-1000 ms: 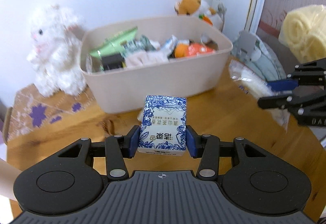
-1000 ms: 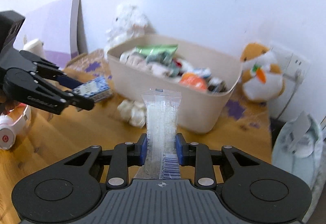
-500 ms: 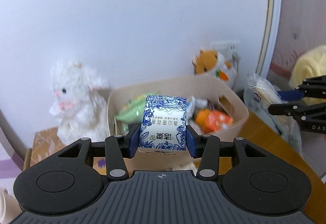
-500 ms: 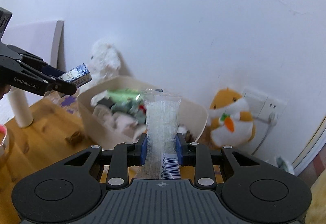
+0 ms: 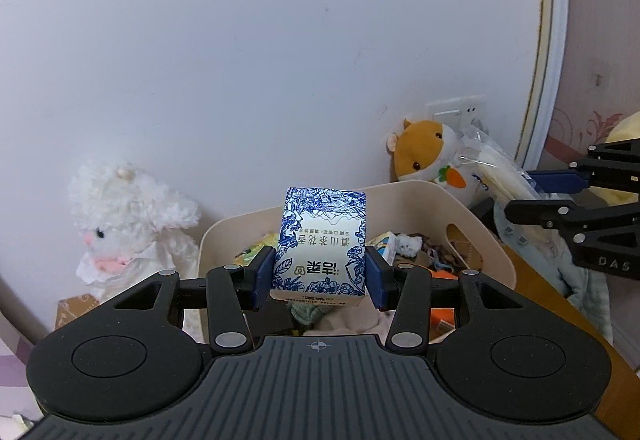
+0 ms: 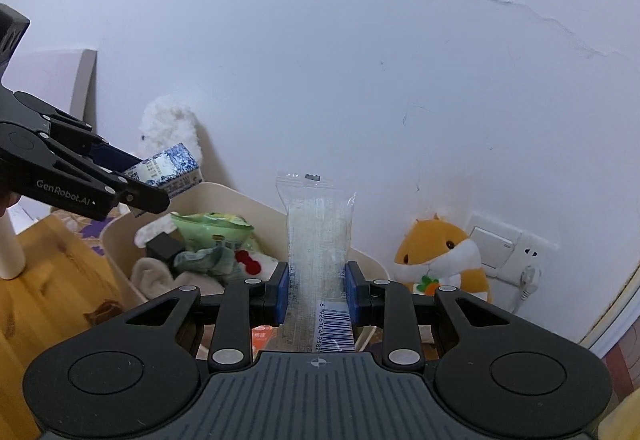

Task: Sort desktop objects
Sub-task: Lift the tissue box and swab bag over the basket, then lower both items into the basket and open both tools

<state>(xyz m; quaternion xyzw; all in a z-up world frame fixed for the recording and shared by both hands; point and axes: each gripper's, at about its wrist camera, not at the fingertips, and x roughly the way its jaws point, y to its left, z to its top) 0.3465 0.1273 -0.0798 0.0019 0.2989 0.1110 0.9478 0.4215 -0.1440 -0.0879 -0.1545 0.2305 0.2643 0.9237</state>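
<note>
Both grippers hover above the already crowded bin [image 5: 472, 215]: left gripper [image 5: 319, 278] fingers clamp a blue-patterned box [image 5: 322, 252], right gripper [image 6: 317, 294] fingers a clear packet [image 6: 318, 236]; neither dropped yet.

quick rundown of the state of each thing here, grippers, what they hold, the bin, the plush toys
left gripper: shut on the blue-and-white box, above the bin
blue-and-white box: clamped, in the air
right gripper: shut on the clear packet
clear packet: clamped, standing upright
beige bin: open-topped, crowded with items
white plush: upright beside the bin
orange hamster plush: upright against the wall
</note>
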